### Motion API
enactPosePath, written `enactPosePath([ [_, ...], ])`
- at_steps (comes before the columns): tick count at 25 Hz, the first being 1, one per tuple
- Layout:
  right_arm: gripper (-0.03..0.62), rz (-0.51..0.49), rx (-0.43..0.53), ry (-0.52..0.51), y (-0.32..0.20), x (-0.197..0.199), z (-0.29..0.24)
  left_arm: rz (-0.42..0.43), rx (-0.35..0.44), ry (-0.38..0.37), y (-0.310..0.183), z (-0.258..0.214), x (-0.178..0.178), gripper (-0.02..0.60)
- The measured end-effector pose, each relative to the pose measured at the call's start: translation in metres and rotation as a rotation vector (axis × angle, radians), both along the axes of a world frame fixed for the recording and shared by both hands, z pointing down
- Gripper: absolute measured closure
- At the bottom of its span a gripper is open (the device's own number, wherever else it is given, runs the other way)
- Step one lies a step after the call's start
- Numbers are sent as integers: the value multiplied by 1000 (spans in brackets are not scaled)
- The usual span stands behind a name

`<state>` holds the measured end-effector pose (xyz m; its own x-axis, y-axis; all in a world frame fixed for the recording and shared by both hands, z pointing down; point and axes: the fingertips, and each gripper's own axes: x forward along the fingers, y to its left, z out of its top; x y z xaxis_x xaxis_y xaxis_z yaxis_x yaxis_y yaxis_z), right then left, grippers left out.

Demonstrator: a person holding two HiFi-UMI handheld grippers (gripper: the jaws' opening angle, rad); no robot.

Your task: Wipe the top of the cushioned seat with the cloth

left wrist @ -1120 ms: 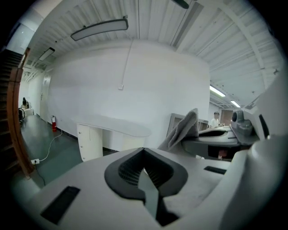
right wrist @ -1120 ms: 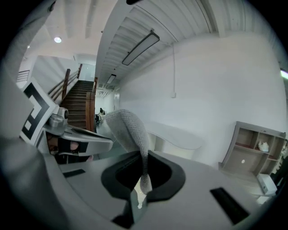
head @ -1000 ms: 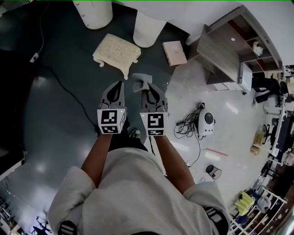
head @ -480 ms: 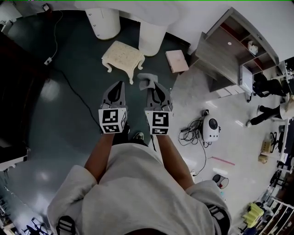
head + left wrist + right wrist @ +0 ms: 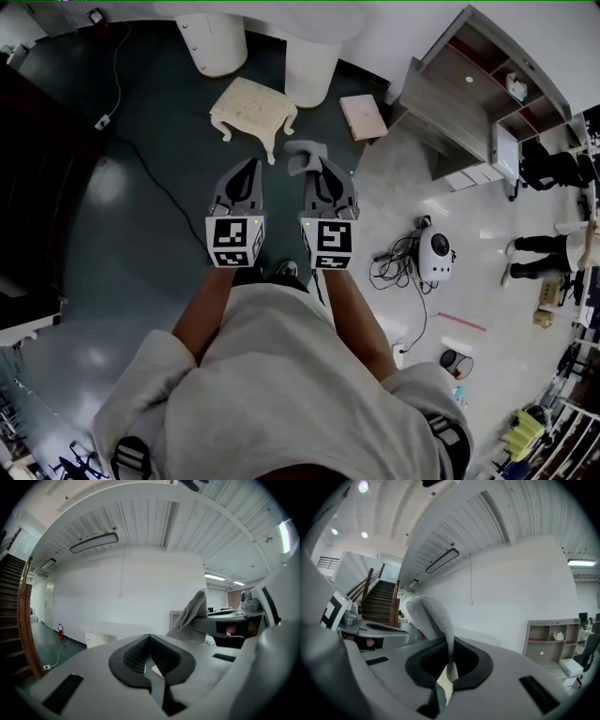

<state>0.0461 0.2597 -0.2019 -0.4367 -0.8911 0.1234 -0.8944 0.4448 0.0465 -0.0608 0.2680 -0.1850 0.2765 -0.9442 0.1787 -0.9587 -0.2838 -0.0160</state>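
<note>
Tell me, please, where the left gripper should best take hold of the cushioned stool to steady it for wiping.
Probably its near-left leg, from the left. The legs of the cushioned stool stand out below the cushion and look narrow enough for jaws, and gripping there leaves the top free for the cloth in the right gripper. The shut left gripper must open first.

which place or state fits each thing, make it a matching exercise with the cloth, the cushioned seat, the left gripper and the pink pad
Things
1. cloth
2. cushioned seat
3. left gripper
4. pink pad

Places or states
A. jaws shut, nothing between them
B. flat on the floor near the shelf unit
C. pinched in the jaws of the right gripper
D. standing on the dark floor, ahead of both grippers

Pairs: 1-C, 2-D, 3-A, 4-B
</note>
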Motion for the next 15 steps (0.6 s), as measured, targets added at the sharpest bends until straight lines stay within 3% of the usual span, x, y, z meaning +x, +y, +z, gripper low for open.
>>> enactPosePath([
  [15, 576, 14, -8, -6, -3, -5, -4, 44, 6, 7, -6, -5, 3, 569],
])
